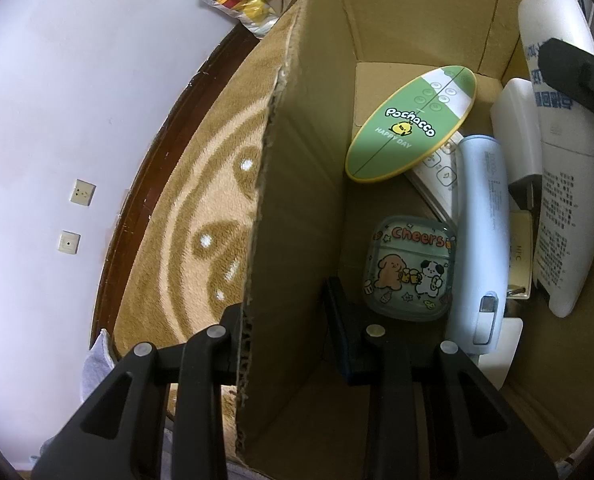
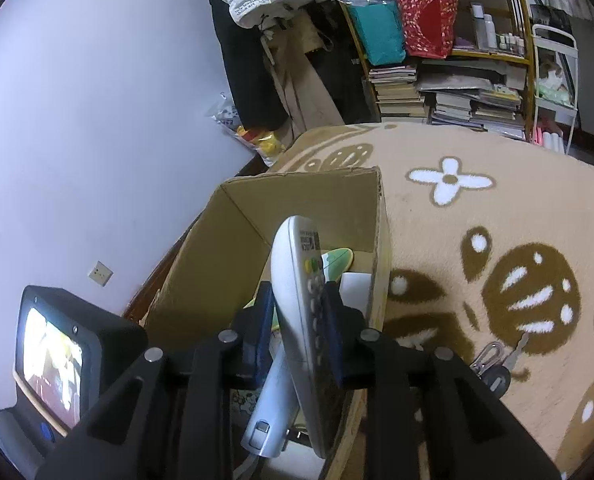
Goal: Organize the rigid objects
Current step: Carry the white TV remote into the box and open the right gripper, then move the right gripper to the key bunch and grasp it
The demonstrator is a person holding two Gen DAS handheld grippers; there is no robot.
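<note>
Patterned rug [image 2: 497, 208]; L gripper [image 1: 285, 320] pinching box wall [image 1: 293, 220]; R gripper [image 2: 301, 320] tilted over box w/ remote [image 2: 305, 300]

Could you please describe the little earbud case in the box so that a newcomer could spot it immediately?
Look inside the cardboard box on the brown patterned rug. On its floor, beside the pale blue tube, lies the earbud case. It alone reads "cheers" above two cartoon dogs.
</note>
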